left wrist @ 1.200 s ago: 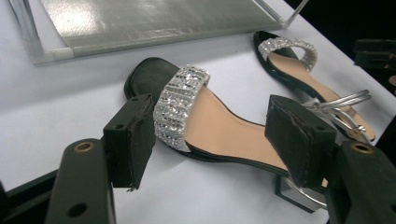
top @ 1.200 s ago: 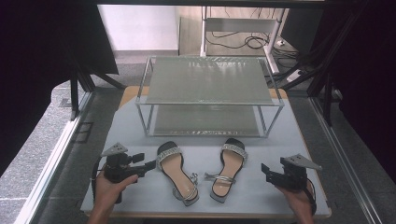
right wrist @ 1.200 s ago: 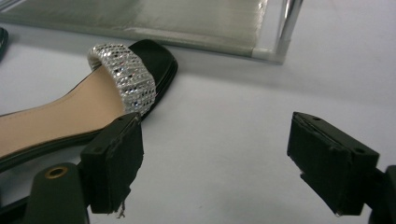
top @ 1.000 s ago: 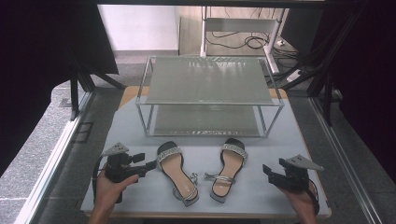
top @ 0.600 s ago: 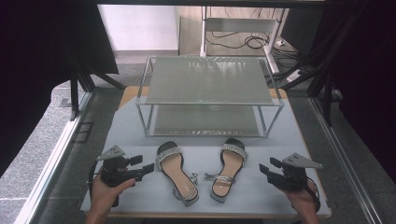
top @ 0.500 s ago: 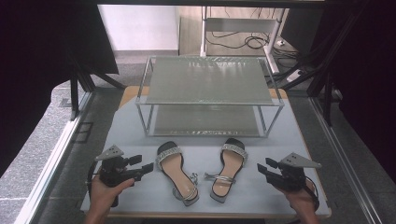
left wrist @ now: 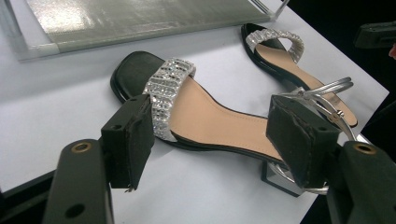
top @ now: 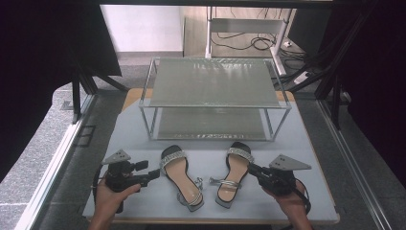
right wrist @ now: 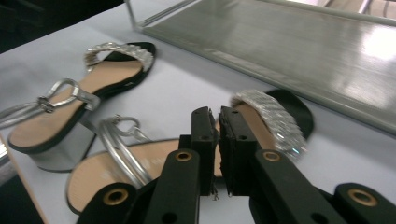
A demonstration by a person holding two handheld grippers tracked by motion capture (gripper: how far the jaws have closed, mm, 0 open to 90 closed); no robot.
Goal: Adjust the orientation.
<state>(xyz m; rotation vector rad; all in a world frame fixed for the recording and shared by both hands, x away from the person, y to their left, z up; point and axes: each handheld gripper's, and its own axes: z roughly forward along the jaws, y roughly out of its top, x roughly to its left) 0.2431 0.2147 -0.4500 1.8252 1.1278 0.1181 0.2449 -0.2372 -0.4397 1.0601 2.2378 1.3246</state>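
Two black sandals with glittering toe straps lie side by side on the table. My left gripper (top: 151, 171) stands open just left of the left sandal (top: 182, 177). In the left gripper view that sandal (left wrist: 210, 116) lies beyond the wide-apart jaws of the left gripper (left wrist: 212, 126), untouched. My right gripper (top: 253, 169) hovers at the right edge of the right sandal (top: 233, 175). The jaws of the right gripper (right wrist: 218, 126) have just been closing and are now shut, with nothing between them, above the right sandal (right wrist: 275, 116).
A two-tier rack (top: 215, 84) with glass shelves stands behind the sandals on the light table (top: 134, 139). The silver ankle straps (top: 220, 181) lie loose between the sandals. Dark frame posts stand at both sides, and the table's front edge is close to the hands.
The right gripper has moved left and a little up toward the right sandal, and its jaws went from wide apart to shut. The left gripper has stayed put.
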